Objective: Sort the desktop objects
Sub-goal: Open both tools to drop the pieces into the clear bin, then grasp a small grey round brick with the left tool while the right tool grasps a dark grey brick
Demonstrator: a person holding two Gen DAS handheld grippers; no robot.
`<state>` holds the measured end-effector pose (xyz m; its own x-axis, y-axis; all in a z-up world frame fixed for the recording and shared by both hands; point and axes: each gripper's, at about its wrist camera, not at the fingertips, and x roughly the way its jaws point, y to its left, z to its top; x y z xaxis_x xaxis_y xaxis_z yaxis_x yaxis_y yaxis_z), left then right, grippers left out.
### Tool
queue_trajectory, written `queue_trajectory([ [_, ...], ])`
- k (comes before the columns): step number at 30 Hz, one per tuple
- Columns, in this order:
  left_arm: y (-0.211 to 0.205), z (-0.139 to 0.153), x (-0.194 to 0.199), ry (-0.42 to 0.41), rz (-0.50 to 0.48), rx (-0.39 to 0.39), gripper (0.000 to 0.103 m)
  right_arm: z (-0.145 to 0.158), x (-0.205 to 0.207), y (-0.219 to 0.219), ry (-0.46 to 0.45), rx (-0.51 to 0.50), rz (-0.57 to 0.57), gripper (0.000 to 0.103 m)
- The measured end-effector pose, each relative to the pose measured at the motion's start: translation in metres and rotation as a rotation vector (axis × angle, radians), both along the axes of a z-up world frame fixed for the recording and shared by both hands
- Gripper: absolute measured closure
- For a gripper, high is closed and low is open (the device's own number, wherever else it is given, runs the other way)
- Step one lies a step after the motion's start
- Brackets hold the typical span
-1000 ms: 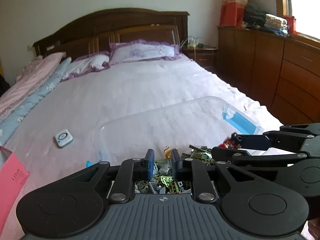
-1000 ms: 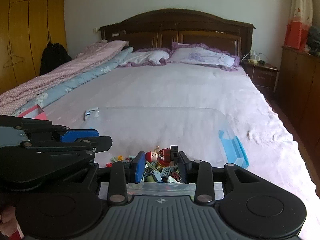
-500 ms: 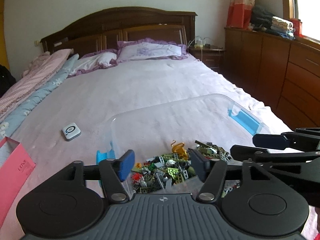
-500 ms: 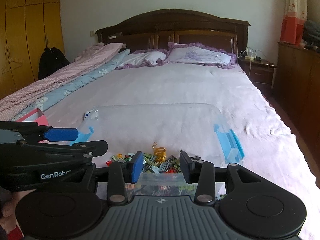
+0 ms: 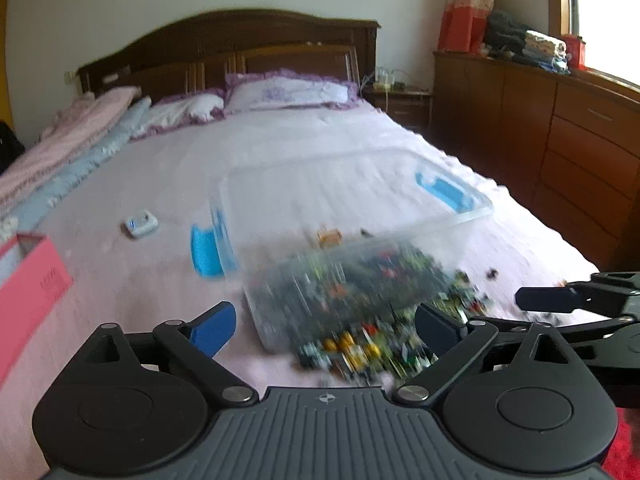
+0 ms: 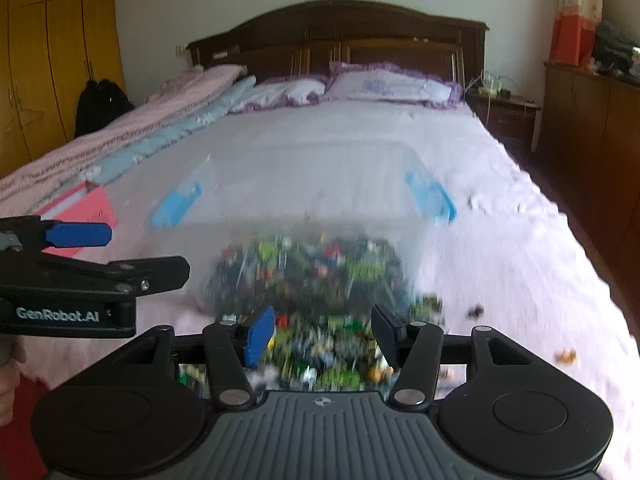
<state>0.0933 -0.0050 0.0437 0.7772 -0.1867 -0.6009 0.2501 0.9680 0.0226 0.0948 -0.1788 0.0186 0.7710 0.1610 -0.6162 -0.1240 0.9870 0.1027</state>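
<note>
Both grippers, left point(image 5: 324, 326) and right point(image 6: 322, 332), are standing wide and empty, having just been opening; bricks point(image 6: 312, 280) are spilling from the tub point(image 5: 460, 220) straight ahead.

Clear plastic storage bin point(image 5: 460, 220), rounded corners, blue latch handles point(image 5: 206, 254) at both ends, lies on pink bedspread, near rim tipped down toward camera. Heap of small toy bricks point(image 5: 360, 300), mixed green, black, red, yellow, grey, motion-blurred, piled against bin's near wall and spilling over onto bedspread in front. Orange piece point(image 5: 329, 236) sits farther back inside bin. Few stray bricks point(image 6: 565, 355) scattered apart on bedspread right of heap; one dark piece point(image 6: 476, 311) nearer heap.
</note>
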Motion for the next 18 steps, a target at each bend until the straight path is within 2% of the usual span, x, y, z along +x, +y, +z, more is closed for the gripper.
queue_trajectory([
  [7,0.007,-0.03,-0.036,0.096,-0.002,0.013,0.005,-0.029,-0.041,0.005,0.078,0.03,-0.011,0.041],
  [18,0.009,-0.07,-0.08,0.182,-0.049,0.063,0.005,-0.056,-0.08,0.005,0.153,0.042,-0.004,0.041],
])
